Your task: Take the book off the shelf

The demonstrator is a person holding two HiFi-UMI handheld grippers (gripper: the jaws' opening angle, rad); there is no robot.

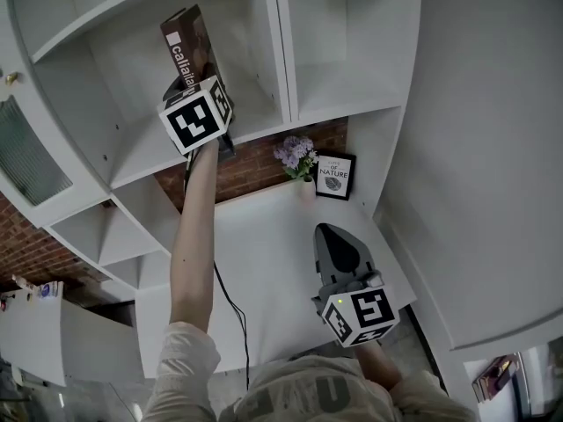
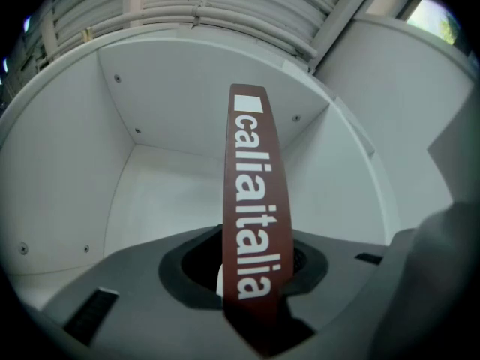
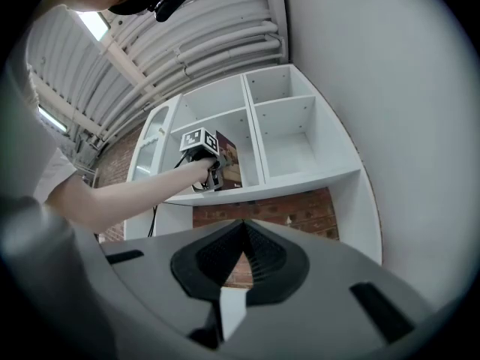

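Observation:
The book [image 1: 187, 44] has a dark brown spine with white lettering, and my left gripper [image 1: 197, 84] is shut on its lower part. It stands upright at the mouth of a white shelf compartment [image 1: 132, 77], raised on an outstretched arm. In the left gripper view the spine [image 2: 251, 193] rises between the jaws of the left gripper [image 2: 251, 280], with the bare compartment [image 2: 165, 178] behind it. The right gripper view shows the book [image 3: 229, 163] at the shelf's front edge. My right gripper [image 1: 332, 234] hangs low over the desk, shut and empty; its jaws meet in the right gripper view [image 3: 241, 229].
The white shelf unit [image 1: 343, 42] has several bare compartments. Below it are a brick wall [image 1: 255, 161], a vase of purple flowers [image 1: 296, 155] and a framed print [image 1: 334, 176] on a white desk [image 1: 273, 253]. A black cable [image 1: 230, 310] trails from the left arm.

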